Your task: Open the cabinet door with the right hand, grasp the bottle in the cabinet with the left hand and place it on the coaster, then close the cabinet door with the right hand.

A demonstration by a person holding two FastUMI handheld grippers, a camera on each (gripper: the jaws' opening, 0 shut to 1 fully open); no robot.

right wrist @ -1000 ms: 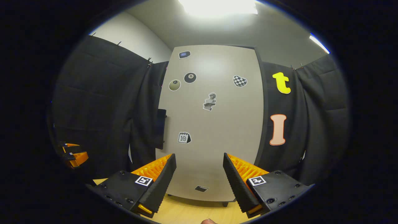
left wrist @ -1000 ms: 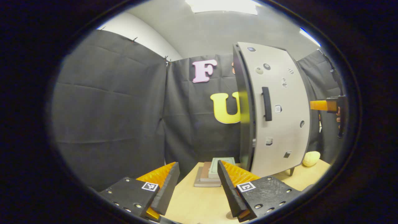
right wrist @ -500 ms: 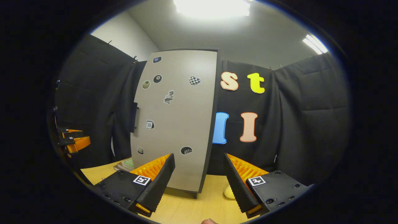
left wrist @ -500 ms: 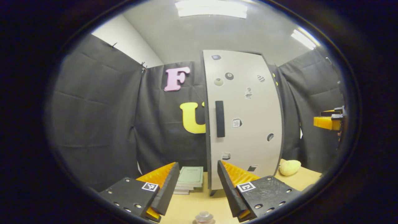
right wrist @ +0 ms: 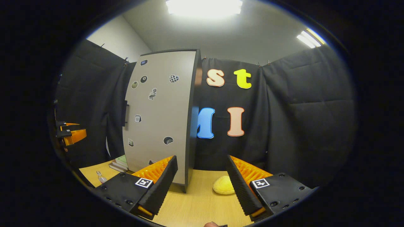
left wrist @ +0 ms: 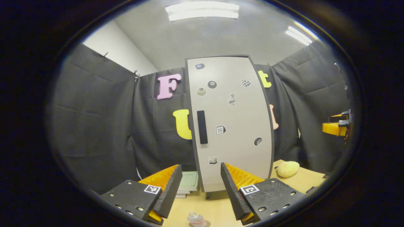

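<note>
While both grippers' jaws gape empty, books (left wrist: 188, 182) and a yellow lump (left wrist: 287, 169) flank the shut cabinet (left wrist: 232, 126).

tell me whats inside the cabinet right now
That cannot be seen: the cabinet door is shut, covering the interior. The bottle already stands outside on the table, with books left of the cabinet and a yellow object to its right.
</note>
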